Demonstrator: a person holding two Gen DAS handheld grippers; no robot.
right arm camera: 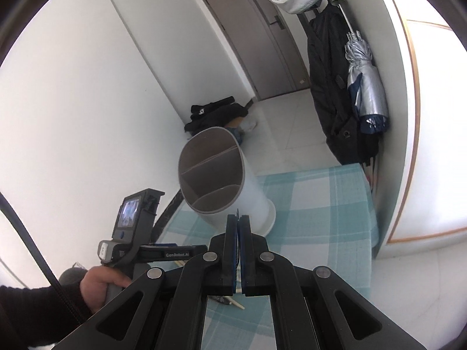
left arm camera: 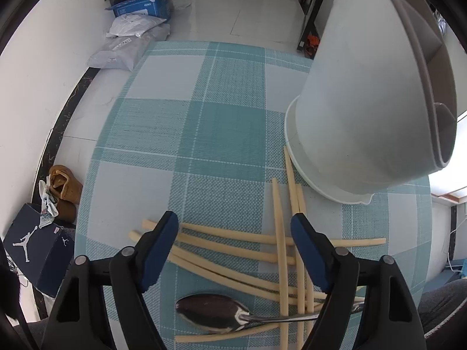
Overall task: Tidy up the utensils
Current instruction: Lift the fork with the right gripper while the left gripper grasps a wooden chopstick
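Your chopsticks [left arm camera: 233, 250] lie in a loose, crossed heap on the checked tablecloth [left arm camera: 186, 134]; they are pale cream, some running sideways, others running away from you, one reaching the foot of the holder; a dark metal spoon [left arm camera: 213, 313] lies bowl-left across the near end of the heap, its handle passing over several sticks. The white utensil holder [left arm camera: 370, 110] stands on a shallow drip tray just beyond the heap, on the right in the left wrist view; from the right wrist its oval mouth [right arm camera: 211, 172] shows inner dividers.

Your left gripper [left arm camera: 235, 248] hangs above the heap with its blue-padded fingers [left arm camera: 159, 250] spread wide, holding nothing; whether the pads touch any stick you cannot tell. Your right gripper [right arm camera: 238, 250] has its fingers pressed together with only a sliver between them; nothing is seen gripped.

Your left hand [right arm camera: 99, 285] grips its tool's handle; on the floor beyond the table sit parcels [left arm camera: 128, 40], a blue box [left arm camera: 143, 7], brown shoes [left arm camera: 64, 189] and a dark shoebox [left arm camera: 38, 250]; coats and a folded umbrella [right arm camera: 367, 87] hang by the door [right arm camera: 256, 35].
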